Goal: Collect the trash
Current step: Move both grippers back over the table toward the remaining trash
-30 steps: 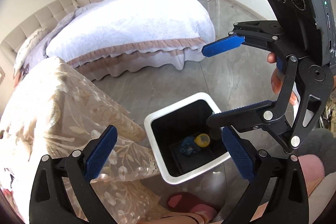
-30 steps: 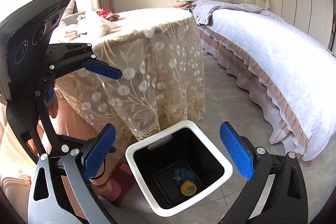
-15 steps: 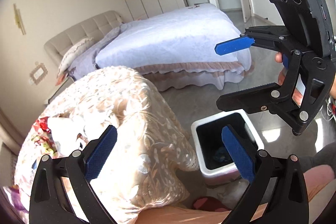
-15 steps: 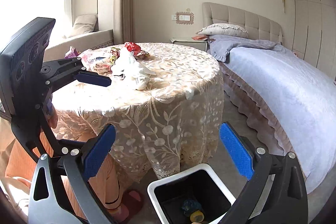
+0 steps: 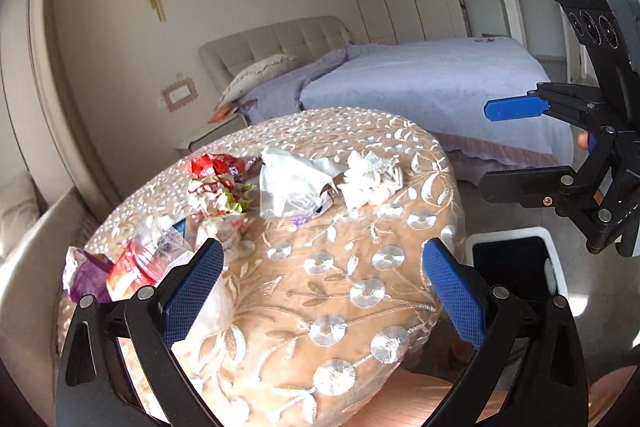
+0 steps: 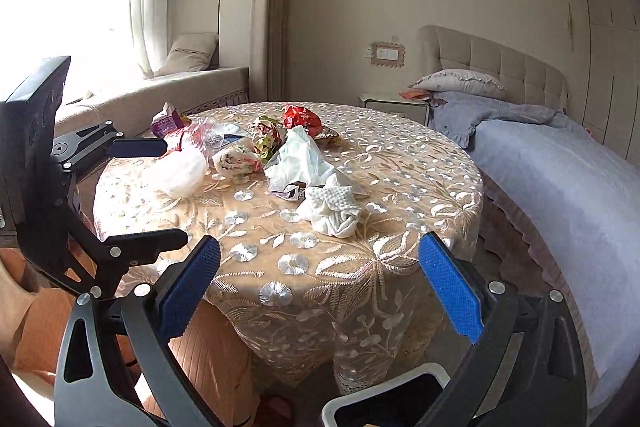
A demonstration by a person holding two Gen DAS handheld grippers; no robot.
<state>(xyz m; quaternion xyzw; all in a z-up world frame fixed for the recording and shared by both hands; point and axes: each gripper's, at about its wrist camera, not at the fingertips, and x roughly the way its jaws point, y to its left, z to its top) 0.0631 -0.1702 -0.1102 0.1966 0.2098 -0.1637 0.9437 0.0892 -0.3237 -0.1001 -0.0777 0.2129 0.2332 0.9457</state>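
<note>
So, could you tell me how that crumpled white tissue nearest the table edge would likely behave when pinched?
The crumpled white tissue looks soft and loosely wadded, so it would probably squash flat between the fingers. It seems very light, likely lifting easily. Pushed, it may drag on the embroidered tablecloth rather than roll.

The table (image 6: pixel 280 239) is covered by a tan lace cloth with raised, slightly shiny floral embroidery. On it lie a crumpled white paper towel (image 6: pixel 334 209) with a dimpled surface, a thin translucent plastic bag (image 6: pixel 300 157), and a glossy red foil wrapper (image 6: pixel 301 117). The gripper fingers (image 6: pixel 188 291) carry blue pads with a fine rough grid texture; the frames are matt black plastic with bright metal screws. The trash bin (image 5: pixel 516 267) has a smooth white plastic rim and black interior. The bedspread (image 6: pixel 560 187) is soft matt lilac fabric.
</note>
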